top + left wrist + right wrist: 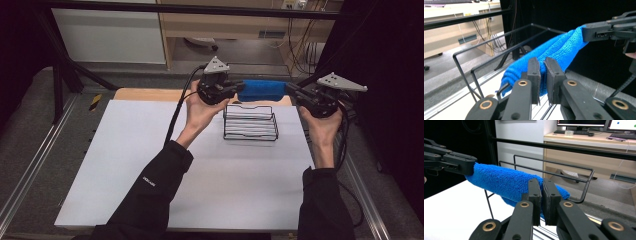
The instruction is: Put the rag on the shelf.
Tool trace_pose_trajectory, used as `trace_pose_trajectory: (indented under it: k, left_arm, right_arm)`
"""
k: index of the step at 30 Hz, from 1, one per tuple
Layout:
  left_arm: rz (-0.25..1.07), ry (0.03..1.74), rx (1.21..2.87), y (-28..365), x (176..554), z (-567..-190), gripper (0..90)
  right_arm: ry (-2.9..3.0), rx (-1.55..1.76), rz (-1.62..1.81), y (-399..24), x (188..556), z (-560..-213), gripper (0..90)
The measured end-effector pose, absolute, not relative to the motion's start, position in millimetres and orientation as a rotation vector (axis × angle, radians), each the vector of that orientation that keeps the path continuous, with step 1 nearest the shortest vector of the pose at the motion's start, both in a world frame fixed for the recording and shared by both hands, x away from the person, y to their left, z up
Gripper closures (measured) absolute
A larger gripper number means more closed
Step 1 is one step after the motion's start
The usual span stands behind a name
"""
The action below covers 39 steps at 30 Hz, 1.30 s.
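Your left gripper (542, 75) has its two black jaws close together, with a thin slit between them. One end of the blue cloth (554, 52) sits in that slit. You cannot tell from the left gripper view if the pads really press on it. Your right gripper (542, 195) has its jaws squeezed tight on the other end of the blue cloth (499, 181).

From above, your left gripper (235, 90) and your right gripper (292, 91) point at each other. The blue cloth (261, 90) is stretched between them like a soft roll. It hangs in the air and does not touch the table.

Just under the cloth stands a black wire basket (250, 122). It stands on the white table (150, 165), near the far edge and closer to the right edge than the left one. In the right gripper view, the wire basket (564, 167) shows behind the cloth, and its top bars are about as high as the cloth.

Your left hand (200, 112) and your right hand (322, 127) hold the grippers up above the far part of the table. Your dark sleeves (145, 195) come in from the near edge.
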<state>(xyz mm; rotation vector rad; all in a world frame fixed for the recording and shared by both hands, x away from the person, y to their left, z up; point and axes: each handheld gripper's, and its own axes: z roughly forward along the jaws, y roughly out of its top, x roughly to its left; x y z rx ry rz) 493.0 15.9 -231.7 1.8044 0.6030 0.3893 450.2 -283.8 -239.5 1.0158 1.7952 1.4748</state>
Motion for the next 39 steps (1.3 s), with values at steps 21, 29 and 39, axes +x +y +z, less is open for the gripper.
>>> trace_pose_trajectory:
  k: [21,29,39]
  left_arm:
    - [0.308,0.647,1.805,20,496,-215,85.0]
    - [0.302,0.624,1.922,15,494,-234,89.9]
    - [0.33,0.624,1.963,12,496,-247,90.0]
  right_arm:
    - [1.871,0.975,1.456,-285,452,-256,86.1]
    - [1.878,0.961,1.464,-286,452,-259,84.8]
    - [1.858,0.981,1.519,-287,448,-251,68.6]
